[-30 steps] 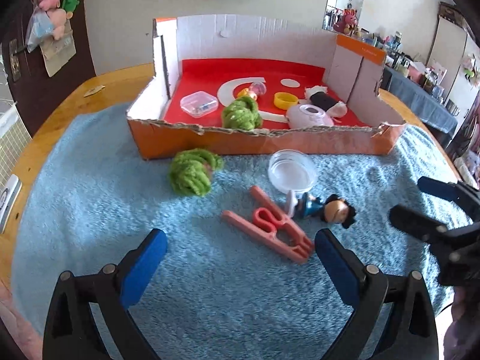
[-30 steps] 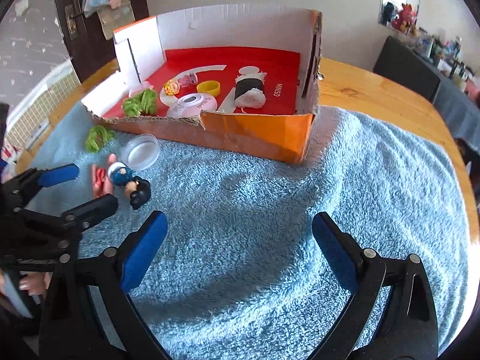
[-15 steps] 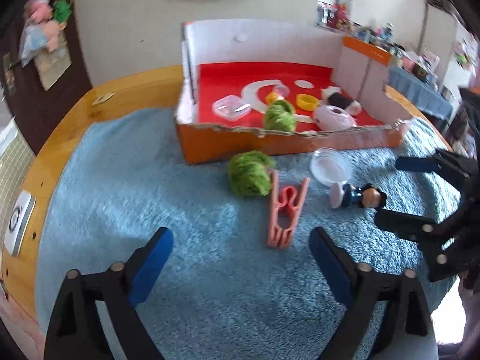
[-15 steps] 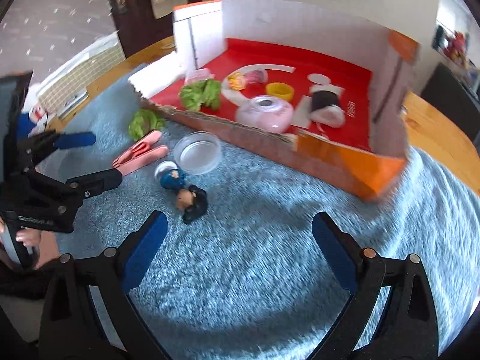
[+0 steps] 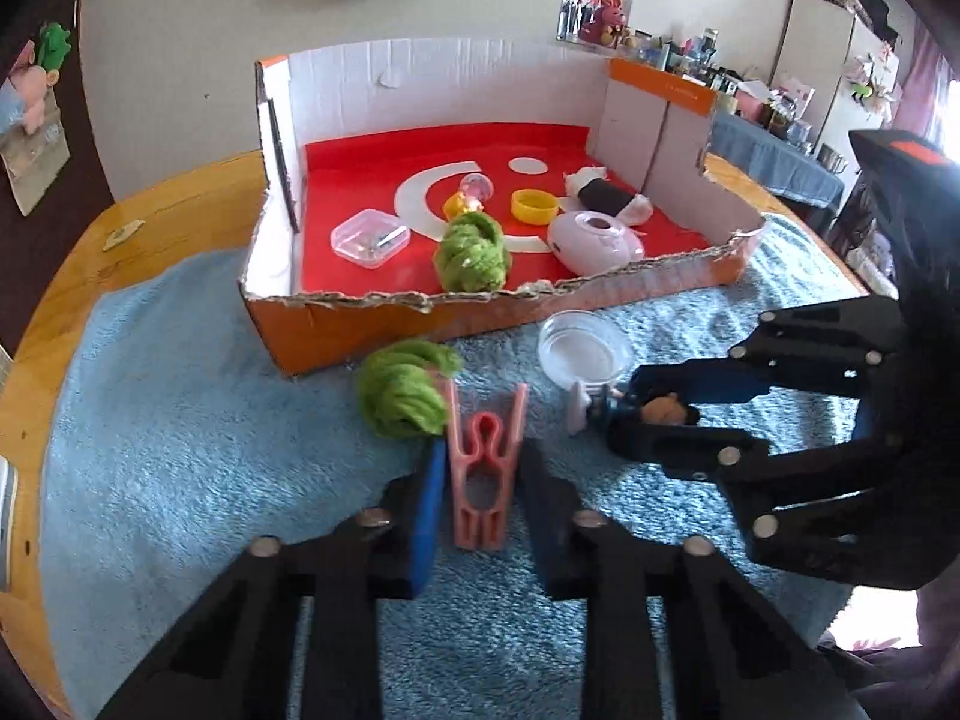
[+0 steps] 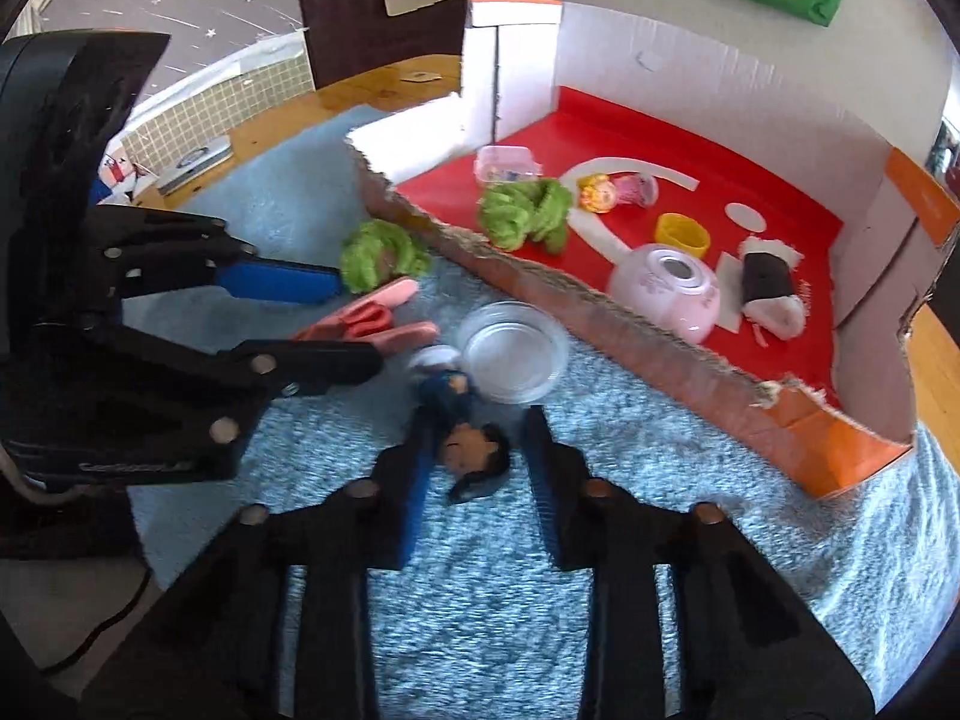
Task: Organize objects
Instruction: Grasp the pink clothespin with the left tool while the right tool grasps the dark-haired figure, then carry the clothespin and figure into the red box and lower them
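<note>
A pink clothes peg (image 5: pixel 485 474) lies on the blue towel between the fingers of my left gripper (image 5: pixel 483 483), which have closed in around it. A small doll figure (image 6: pixel 465 438) with black hair and blue clothes lies between the fingers of my right gripper (image 6: pixel 477 468), also closed in on it. The right gripper also shows in the left wrist view (image 5: pixel 630 414), and the left gripper in the right wrist view (image 6: pixel 354 324). A green yarn ball (image 5: pixel 405 393) and a clear round lid (image 5: pixel 582 351) lie on the towel in front of the orange cardboard box (image 5: pixel 384 318).
The box with red floor holds a second green yarn ball (image 5: pixel 473 258), a clear plastic case (image 5: pixel 369 238), a yellow ring (image 5: pixel 533 206), a pink round case (image 5: pixel 594 243) and a black-and-white roll (image 5: pixel 603 195). The towel (image 5: pixel 180 420) covers a wooden table (image 5: pixel 168 210).
Both grippers have moved forward and down onto the towel and narrowed: the left around the pink peg, the right around the doll. Both were wide open before.
</note>
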Available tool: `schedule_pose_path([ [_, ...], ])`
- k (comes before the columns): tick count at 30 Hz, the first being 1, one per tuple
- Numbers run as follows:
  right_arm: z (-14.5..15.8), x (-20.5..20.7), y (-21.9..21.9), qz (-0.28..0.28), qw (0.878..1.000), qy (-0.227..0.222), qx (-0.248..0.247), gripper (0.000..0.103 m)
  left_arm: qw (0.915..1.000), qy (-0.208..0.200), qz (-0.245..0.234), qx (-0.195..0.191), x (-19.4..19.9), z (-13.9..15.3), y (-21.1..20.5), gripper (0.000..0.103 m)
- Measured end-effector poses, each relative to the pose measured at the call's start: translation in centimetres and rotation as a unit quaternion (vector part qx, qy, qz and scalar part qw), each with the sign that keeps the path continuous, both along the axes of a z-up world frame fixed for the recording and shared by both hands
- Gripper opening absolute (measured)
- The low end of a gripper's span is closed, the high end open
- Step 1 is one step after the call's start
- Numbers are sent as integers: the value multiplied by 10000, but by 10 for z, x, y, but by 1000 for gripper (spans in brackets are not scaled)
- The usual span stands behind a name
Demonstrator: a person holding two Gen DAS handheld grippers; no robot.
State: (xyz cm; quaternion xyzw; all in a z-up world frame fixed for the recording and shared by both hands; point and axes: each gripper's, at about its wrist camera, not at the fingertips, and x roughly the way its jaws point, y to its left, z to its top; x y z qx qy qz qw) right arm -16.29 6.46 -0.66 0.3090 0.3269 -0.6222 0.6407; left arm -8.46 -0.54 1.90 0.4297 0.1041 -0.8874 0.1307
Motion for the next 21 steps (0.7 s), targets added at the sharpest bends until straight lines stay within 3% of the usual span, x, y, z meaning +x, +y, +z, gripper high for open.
schedule_pose_path([
  [10,20,-4,28,-490,9962,-573,-427,22,9995,311,11,103,24,16,7,24],
  [21,75,-25,56,-1046,9865,-538,-1139,22,9960,880,-67,-129,39,64,5,24],
])
